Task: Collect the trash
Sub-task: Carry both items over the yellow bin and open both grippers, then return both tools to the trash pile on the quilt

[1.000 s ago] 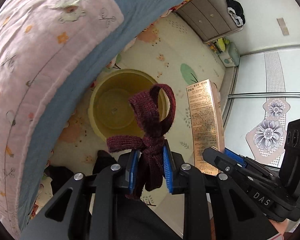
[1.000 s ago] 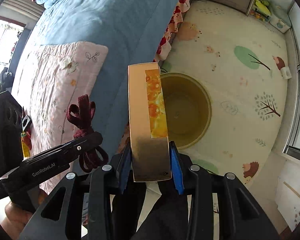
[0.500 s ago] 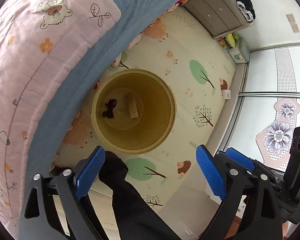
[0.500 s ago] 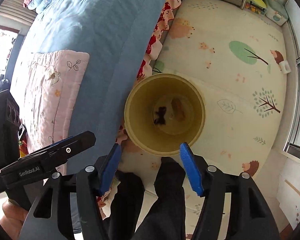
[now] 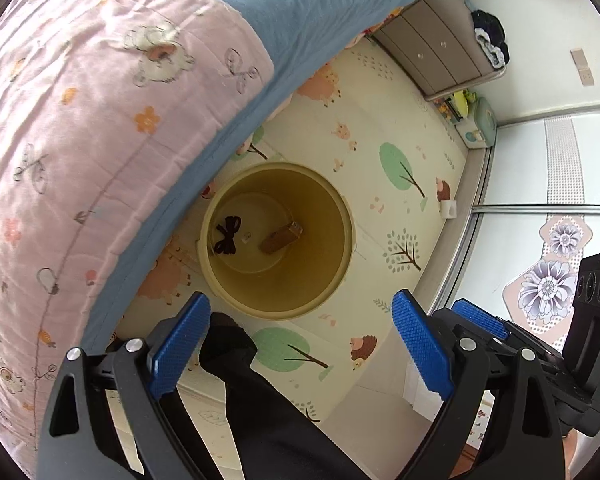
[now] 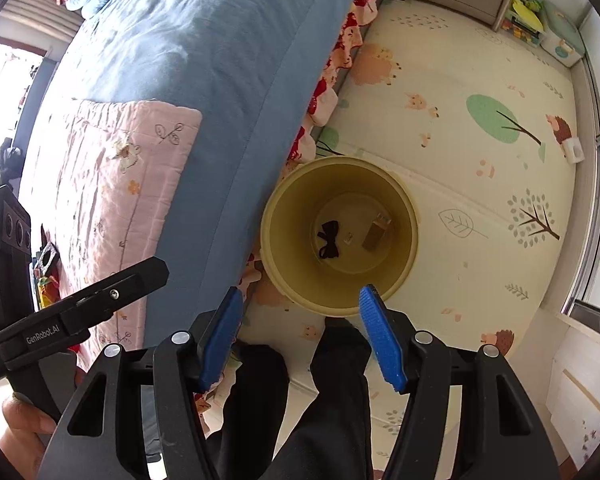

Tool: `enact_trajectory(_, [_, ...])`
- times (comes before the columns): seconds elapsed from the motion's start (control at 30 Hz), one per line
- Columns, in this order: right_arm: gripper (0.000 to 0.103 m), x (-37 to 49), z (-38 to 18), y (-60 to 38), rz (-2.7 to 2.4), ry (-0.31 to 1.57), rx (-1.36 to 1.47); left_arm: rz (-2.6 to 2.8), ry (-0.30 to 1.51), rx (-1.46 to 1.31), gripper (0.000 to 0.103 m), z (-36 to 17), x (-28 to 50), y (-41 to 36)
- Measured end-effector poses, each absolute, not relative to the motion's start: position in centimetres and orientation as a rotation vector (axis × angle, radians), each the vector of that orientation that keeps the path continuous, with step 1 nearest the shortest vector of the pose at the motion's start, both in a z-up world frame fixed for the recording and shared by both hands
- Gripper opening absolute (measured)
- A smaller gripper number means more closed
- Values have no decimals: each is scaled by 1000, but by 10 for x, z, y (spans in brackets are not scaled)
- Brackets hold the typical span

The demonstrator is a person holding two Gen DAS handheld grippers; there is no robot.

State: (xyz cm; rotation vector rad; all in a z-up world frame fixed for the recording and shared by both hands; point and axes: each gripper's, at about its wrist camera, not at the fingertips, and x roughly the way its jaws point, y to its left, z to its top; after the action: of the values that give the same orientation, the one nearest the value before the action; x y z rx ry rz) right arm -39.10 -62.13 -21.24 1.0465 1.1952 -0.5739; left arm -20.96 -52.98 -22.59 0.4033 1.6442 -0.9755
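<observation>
1. The left tool (image 5: 300, 344) hangs over the floor with its two blue pads (image 5: 418, 346) far apart. It holds nothing.
2. The right tool (image 6: 302, 338) also has its blue pads (image 6: 382, 338) wide apart, and nothing is between them.
3. A yellow bin (image 5: 276, 240) stands on the floor, right beside the bed (image 5: 292, 8). In the left view it sits at 12 o'clock from the tool.
4. A dark bow (image 5: 227, 235) lies on the bottom of the bin, at 9 o'clock inside it.
5. A brown box (image 5: 281, 240) lies on the bottom too, at 3 o'clock from the bow. The two are apart, with a tiny white bit (image 5: 246, 236) between them.
6. In the right view the same bin (image 6: 404, 216) sits at 12 o'clock from the right tool, with the bow (image 6: 328, 239) and the box (image 6: 376, 232) inside.
7. A pink blanket (image 5: 80, 128) with little animals lies on the blue bed, at 10 o'clock in the left view.
8. The floor mat (image 6: 480, 168) has trees and hedgehogs drawn on it.
9. A gray set of drawers (image 5: 440, 52) stands at 1 o'clock, far from the bin.
10. The person's dark legs (image 6: 332, 400) show at 6 o'clock, under the tools.
</observation>
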Motion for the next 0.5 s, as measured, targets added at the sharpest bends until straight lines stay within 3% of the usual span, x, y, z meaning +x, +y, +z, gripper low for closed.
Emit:
enact_trajectory(0.27, [60, -344, -187, -601, -489, 1209, 960, -920, 1611, 303, 92, -199, -169, -483])
enact_trajectory(0.5, [60, -273, -170, -554, -332, 1248, 862, -781, 1582, 175, 92, -177, -120, -396])
